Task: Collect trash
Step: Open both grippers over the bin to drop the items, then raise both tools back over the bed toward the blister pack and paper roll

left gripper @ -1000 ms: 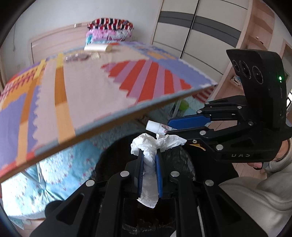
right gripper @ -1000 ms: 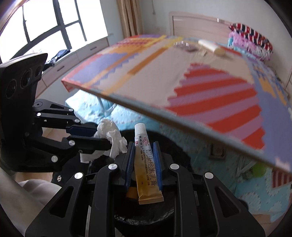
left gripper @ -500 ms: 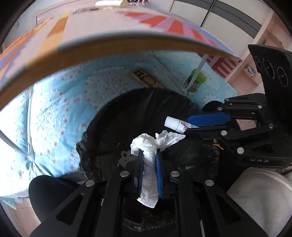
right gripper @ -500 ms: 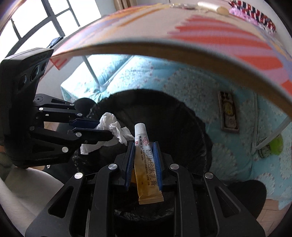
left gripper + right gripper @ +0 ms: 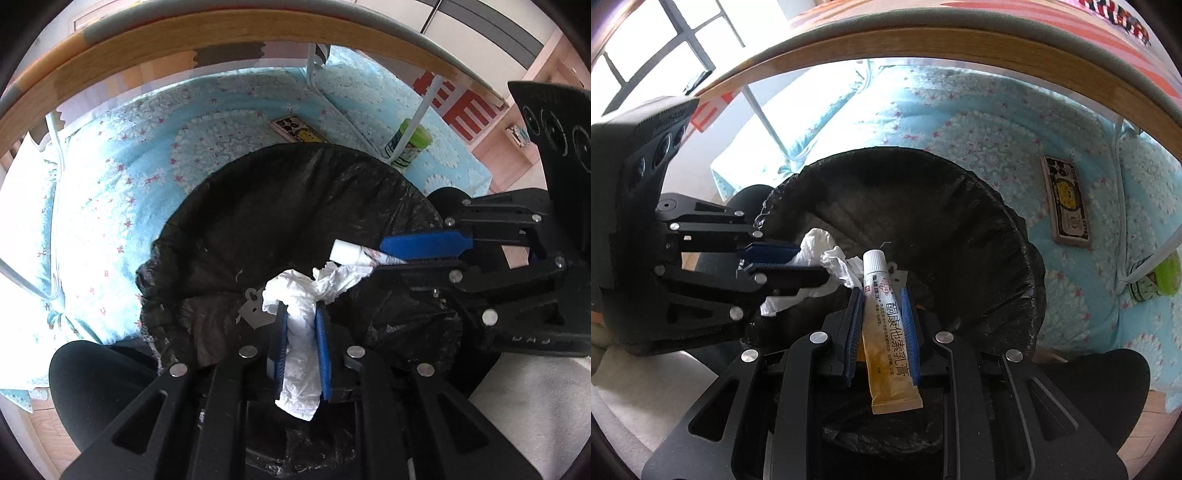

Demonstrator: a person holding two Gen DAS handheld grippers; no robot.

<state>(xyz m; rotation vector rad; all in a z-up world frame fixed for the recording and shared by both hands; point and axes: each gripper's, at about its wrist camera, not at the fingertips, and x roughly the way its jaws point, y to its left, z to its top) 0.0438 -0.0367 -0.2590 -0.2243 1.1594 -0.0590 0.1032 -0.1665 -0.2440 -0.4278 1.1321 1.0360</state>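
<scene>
My left gripper [image 5: 301,310] is shut on a crumpled white tissue [image 5: 301,332], held over the open black-lined trash bin [image 5: 258,206]. My right gripper [image 5: 879,295] is shut on a white and yellow ointment tube [image 5: 886,325] with a white cap, also over the bin [image 5: 923,206]. In the left wrist view the right gripper [image 5: 384,254] comes in from the right with the tube [image 5: 351,254] just above the tissue. In the right wrist view the left gripper [image 5: 809,262] comes in from the left with the tissue [image 5: 827,258].
The bin stands on a light blue patterned mat [image 5: 110,184] under a wooden-edged table [image 5: 184,40] with white metal legs [image 5: 410,125]. A green canister [image 5: 408,144] and a flat patterned box [image 5: 297,131] lie on the mat beyond the bin.
Both grippers have dropped from table-top height to below the table edge and tilted down over the bin. Each keeps its hold.
</scene>
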